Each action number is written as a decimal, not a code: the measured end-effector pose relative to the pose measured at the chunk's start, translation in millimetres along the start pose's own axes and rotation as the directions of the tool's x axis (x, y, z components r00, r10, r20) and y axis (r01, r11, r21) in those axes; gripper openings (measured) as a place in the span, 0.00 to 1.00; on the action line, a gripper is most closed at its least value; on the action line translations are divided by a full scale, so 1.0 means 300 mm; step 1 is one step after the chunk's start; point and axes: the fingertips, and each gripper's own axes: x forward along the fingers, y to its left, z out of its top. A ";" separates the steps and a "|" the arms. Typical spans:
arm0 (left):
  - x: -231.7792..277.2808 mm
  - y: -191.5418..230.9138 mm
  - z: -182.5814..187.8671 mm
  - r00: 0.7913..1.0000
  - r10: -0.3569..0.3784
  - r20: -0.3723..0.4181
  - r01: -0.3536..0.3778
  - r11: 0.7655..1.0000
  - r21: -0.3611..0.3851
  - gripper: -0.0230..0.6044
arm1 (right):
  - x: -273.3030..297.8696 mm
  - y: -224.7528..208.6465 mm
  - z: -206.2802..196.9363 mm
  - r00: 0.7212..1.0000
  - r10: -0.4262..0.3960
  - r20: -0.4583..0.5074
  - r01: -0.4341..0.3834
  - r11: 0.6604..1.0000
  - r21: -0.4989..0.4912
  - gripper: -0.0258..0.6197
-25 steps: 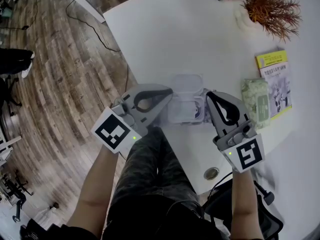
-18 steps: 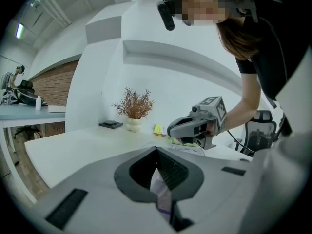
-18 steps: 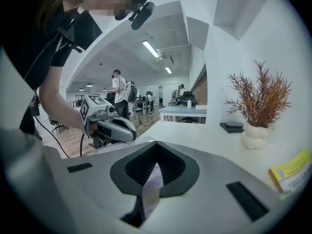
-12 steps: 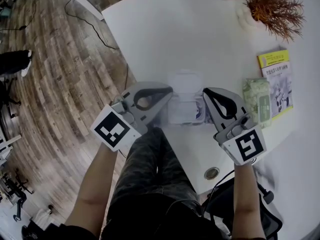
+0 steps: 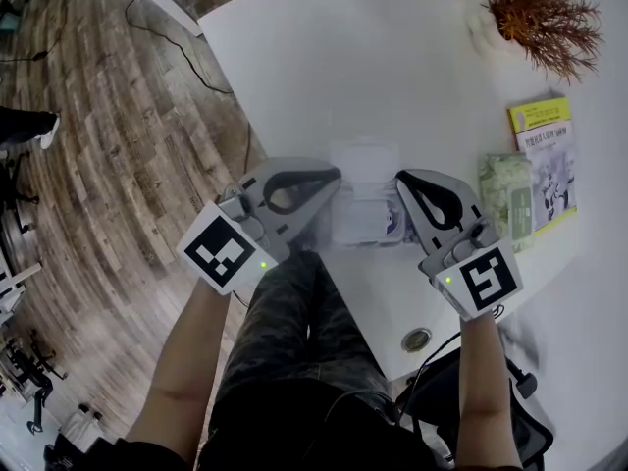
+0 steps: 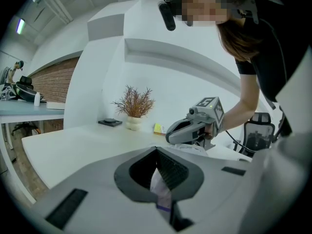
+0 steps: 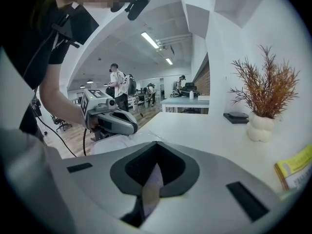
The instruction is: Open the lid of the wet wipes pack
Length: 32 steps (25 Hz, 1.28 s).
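Note:
The wet wipes pack [image 5: 365, 216] lies at the near edge of the white table [image 5: 324, 77], between my two grippers. Its white lid [image 5: 365, 158] looks flipped back toward the far side. My left gripper [image 5: 332, 177] is shut on the pack's left end; a thin white and purple strip of wrapper [image 6: 163, 195] shows between its jaws. At the pack's right end, my right gripper [image 5: 400, 179] is shut on the wrapper [image 7: 151, 189]. Each gripper view shows the other gripper across the pack: the right one [image 6: 187, 130] and the left one [image 7: 116, 122].
A second, green wipes pack [image 5: 505, 199] and a yellow booklet [image 5: 543, 153] lie at the right. A dried plant in a white vase [image 5: 538, 13] stands at the far right. A cable hole [image 5: 416, 340] is near the table's front edge, above the person's lap.
My right gripper has sunk a little and tipped further down, still on the pack's end. The left gripper and the pack have stayed in place.

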 end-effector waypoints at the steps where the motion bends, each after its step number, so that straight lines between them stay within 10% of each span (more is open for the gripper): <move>1: 0.001 0.001 -0.001 1.000 -0.001 0.000 0.001 1.000 -0.001 0.06 | 0.002 -0.001 -0.002 1.000 0.001 -0.004 -0.001 1.000 0.000 0.07; 32: -0.111 0.027 -0.033 0.979 0.199 0.042 -0.191 0.971 -0.147 0.06 | -0.089 0.004 -0.051 0.996 -0.091 -0.008 0.091 0.995 0.034 0.07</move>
